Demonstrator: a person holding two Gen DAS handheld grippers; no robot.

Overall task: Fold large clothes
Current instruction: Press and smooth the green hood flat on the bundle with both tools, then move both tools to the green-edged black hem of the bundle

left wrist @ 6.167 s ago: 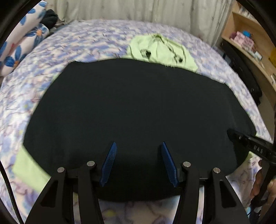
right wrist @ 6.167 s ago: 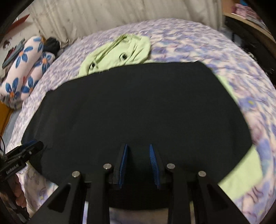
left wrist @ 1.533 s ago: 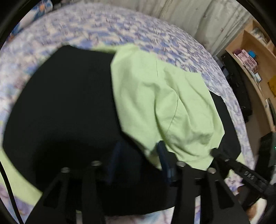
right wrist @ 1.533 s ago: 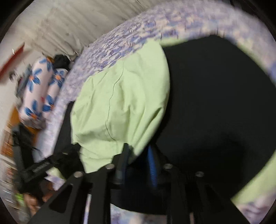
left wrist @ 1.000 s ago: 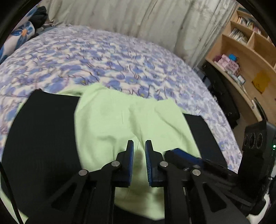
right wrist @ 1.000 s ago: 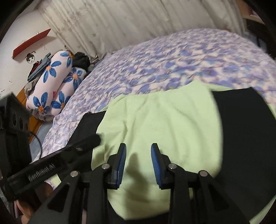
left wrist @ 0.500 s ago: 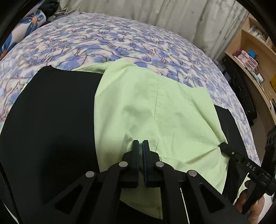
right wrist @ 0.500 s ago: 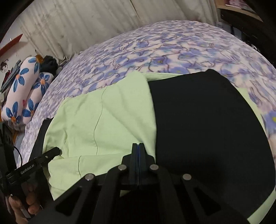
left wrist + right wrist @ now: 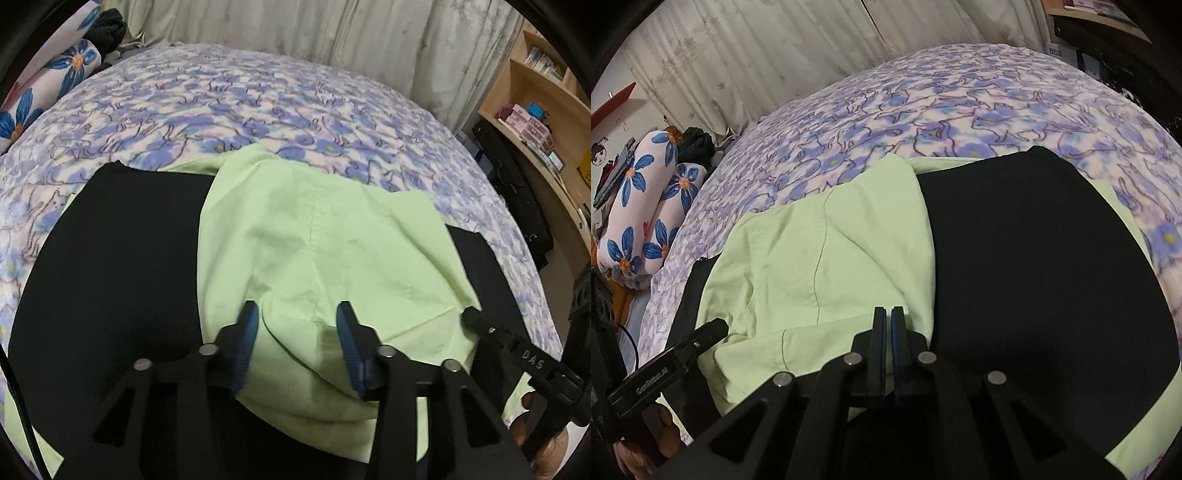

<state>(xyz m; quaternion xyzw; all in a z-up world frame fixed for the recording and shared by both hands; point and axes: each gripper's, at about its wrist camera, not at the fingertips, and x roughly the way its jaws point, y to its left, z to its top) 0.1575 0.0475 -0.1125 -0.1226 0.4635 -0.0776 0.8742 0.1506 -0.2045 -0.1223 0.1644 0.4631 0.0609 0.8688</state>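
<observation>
A large garment lies on the bed, black [image 9: 110, 266] with a light green part [image 9: 317, 251] folded over its middle. My left gripper [image 9: 295, 328] is open, its blue pads standing apart over the green fabric's near edge. In the right wrist view the green part [image 9: 820, 251] covers the left, the black part [image 9: 1034, 266] the right. My right gripper [image 9: 888, 314] is shut at the green fabric's near edge; whether it pinches cloth I cannot tell. Each gripper also shows in the other's view: the right one [image 9: 469, 314], the left one [image 9: 713, 328].
The bed has a blue-flowered cover [image 9: 280, 96]. Flowered pillows [image 9: 646, 206] lie at its left end. A curtain [image 9: 295, 29] hangs behind. A wooden shelf [image 9: 535, 92] and dark bags [image 9: 517, 192] stand at the right.
My left gripper has opened and let go of the green fabric. The green part has settled on the black part. My right gripper stays shut.
</observation>
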